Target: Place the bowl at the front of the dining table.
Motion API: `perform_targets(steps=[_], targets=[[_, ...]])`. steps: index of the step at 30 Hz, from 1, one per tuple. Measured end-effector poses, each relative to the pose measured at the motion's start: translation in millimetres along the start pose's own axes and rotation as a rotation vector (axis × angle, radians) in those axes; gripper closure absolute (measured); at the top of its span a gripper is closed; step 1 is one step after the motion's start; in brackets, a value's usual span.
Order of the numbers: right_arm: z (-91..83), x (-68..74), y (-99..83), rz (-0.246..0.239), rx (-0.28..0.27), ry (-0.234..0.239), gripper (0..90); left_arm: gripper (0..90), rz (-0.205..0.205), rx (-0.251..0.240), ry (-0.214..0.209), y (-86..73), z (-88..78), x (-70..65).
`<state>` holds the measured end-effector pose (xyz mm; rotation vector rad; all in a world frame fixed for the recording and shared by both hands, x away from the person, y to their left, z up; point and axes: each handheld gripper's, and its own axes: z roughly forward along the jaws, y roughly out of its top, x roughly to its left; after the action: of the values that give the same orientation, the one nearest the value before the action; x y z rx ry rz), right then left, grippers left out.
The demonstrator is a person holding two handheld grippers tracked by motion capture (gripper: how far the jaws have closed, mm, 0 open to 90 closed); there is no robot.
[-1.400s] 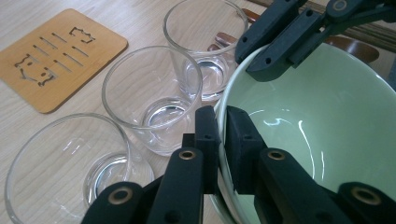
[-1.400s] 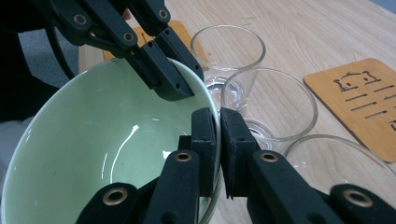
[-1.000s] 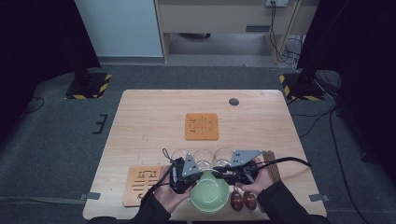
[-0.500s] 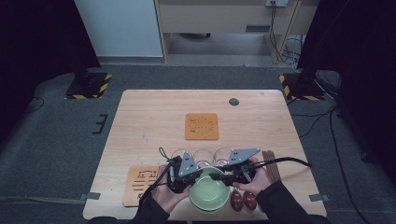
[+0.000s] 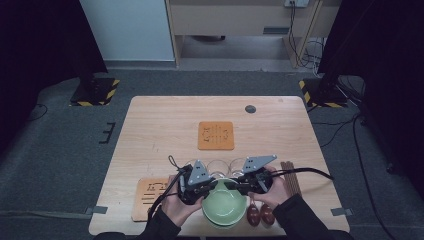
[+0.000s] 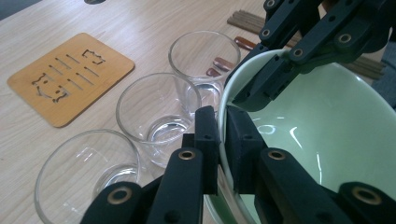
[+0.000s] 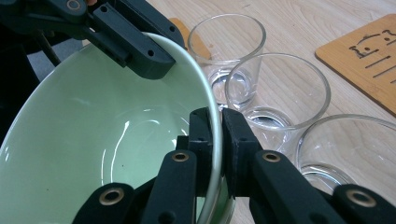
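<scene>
Down on the near edge of the wooden table [image 5: 165, 125], seen from the high view, a pale green bowl [image 5: 223, 207] sits between the two hands. The left gripper [image 5: 202, 189] bites the bowl's left rim and the right gripper [image 5: 235, 185] bites its right rim. Three clear glasses [image 5: 218, 167] stand in a row just beyond the bowl, two brown spoons [image 5: 260, 215] lie just right of it, and dark chopsticks [image 5: 290, 175] lie farther right. One wooden coaster [image 5: 216, 135] lies well beyond the bowl, another [image 5: 150, 197] to its left.

From the left gripper view, the black jaws are clamped on the bowl's thin rim, one pad inside and one outside, with the glasses beside them.

From the right gripper view, the jaws have just been closing and now pinch the bowl's rim between them; the other gripper holds the far rim.
</scene>
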<state>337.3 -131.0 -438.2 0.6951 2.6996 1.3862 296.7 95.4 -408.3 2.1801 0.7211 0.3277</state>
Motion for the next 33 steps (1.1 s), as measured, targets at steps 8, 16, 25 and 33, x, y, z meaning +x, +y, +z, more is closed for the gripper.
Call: perform_targets(steps=[8, 16, 25, 33], targets=[[-6.5, -3.2, 3.3, 0.046, -0.027, 0.034, 83.0, 65.1, -0.07, -0.088, -0.054, -0.7, -9.5, 13.5], [-15.7, -8.9, 7.3, 0.096, -0.066, 0.026, 83.0, 50.6, -0.141, -0.204, -0.051, 2.7, -30.4, 28.1], [-23.2, -15.1, 11.4, 0.115, -0.069, -0.008, 82.9, 45.1, -0.169, -0.282, 0.002, 2.9, -50.6, 41.7], [-31.9, -18.0, 17.8, 0.12, -0.108, -0.02, 82.8, 38.3, -0.204, -0.273, 0.062, -11.1, -58.2, 56.5]])
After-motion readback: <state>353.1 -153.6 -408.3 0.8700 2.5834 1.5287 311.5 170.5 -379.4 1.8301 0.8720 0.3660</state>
